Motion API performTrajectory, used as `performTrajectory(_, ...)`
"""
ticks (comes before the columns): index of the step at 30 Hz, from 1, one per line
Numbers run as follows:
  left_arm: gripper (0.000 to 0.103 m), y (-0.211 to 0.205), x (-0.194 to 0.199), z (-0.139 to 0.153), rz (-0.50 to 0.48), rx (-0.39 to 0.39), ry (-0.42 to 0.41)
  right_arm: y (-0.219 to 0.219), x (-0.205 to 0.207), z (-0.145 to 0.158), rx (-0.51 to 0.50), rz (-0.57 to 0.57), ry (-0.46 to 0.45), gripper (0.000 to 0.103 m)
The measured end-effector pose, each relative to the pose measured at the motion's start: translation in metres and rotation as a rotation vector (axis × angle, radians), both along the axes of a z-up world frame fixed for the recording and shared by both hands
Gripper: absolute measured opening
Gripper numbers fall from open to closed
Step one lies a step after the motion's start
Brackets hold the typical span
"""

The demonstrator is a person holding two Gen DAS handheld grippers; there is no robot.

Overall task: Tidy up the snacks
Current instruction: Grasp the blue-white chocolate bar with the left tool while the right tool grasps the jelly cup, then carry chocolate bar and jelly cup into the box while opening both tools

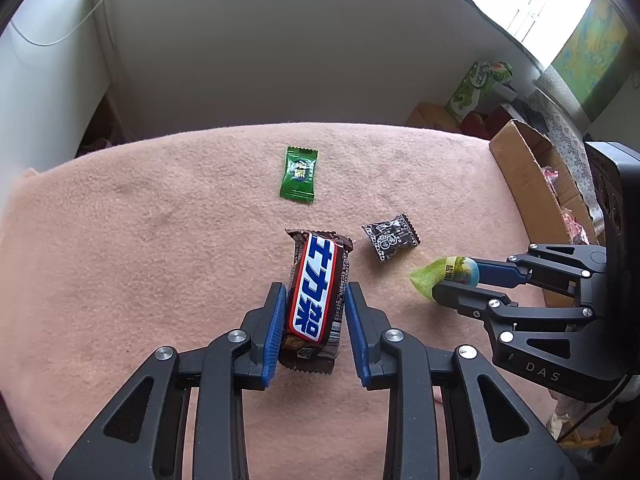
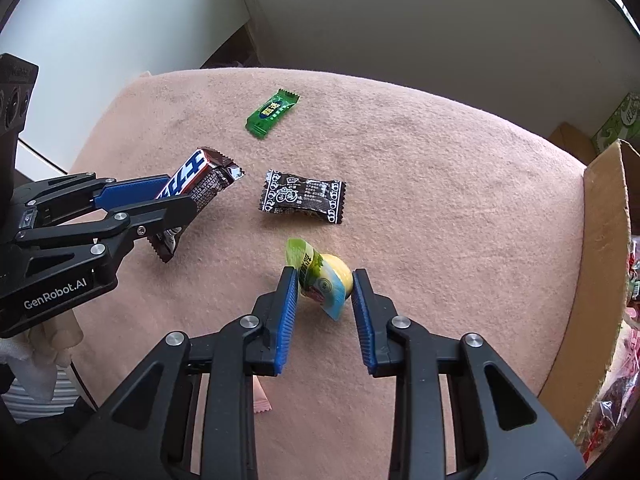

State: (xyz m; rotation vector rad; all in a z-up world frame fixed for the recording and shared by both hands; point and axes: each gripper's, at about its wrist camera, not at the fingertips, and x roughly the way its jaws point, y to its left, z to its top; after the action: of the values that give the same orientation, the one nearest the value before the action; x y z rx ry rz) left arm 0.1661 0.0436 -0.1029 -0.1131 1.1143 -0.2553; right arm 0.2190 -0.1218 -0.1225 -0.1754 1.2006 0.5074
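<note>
Left gripper [image 1: 314, 312], marked "GenRobot.AI", clamps the chocolate bar [image 1: 316, 292]; right gripper [image 2: 325, 290], marked "DAS", pinches a yellow candy [image 2: 326, 280]. Cardboard box [image 1: 528, 192] holds red packets.

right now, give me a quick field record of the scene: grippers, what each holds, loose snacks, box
left gripper: closed on chocolate bar, bar tilted, lifted off the cloth
right gripper: closed on yellow-green wrapped candy
loose snacks: green candy, black candy packet, both flat on the cloth, apart
surface: pink cloth
box: cardboard box at the right edge, red-wrapped snacks inside
</note>
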Motion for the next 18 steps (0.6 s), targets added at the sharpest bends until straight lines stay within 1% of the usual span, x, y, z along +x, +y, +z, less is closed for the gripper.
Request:
performTrajectory(5,0.028,-0.008,0.0,0.009,-0.008,-0.012,-0.013,-0.03,-0.004,0.013,0.031,-0.054,-0.01,0.028)
performTrajectory(10,0.028,-0.023,0.003,0.02,-0.037,-0.025,-0.034,-0.057,-0.007,0.033,0.064,-0.108,-0.032,0.028)
performTrajectory(18,0.028,-0.06,0.012,0.036,-0.103,-0.055,-0.066,-0.105,-0.018,0.067,0.119,-0.206,-0.089,0.028)
